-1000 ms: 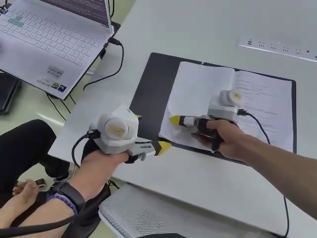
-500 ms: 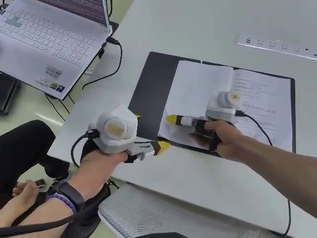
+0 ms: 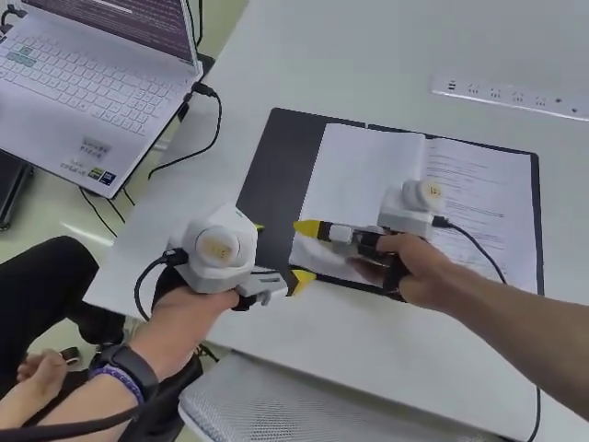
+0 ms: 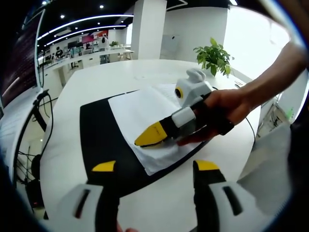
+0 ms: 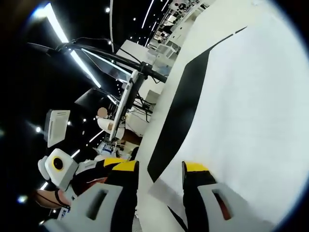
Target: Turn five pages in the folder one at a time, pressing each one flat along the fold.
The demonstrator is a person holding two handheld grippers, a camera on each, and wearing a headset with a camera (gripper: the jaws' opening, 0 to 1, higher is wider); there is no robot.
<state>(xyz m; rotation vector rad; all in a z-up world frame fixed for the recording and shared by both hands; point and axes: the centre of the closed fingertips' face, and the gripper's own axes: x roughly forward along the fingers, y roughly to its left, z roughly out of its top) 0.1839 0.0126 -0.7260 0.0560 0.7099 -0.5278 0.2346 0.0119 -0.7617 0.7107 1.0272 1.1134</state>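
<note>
The left tool (image 4: 154, 166) is held wide open and empty, with the folder (image 3: 276, 175) lying just ahead of it. The right tool (image 5: 161, 166) is held partly open, the left page (image 3: 359, 175) beneath its jaws.

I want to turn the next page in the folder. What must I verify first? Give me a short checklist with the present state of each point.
1. The folder lies open on the table: ok.
2. The right tongs are over the left page, near its lower corner: ok.
3. The right tongs are open and hold nothing: ok.
4. The left tongs are open and off the folder, near the table's front edge: ok.
5. The left page is pressed flat along the fold: cannot tell.
6. The laptop cable lies apart from the folder: ok.
</note>
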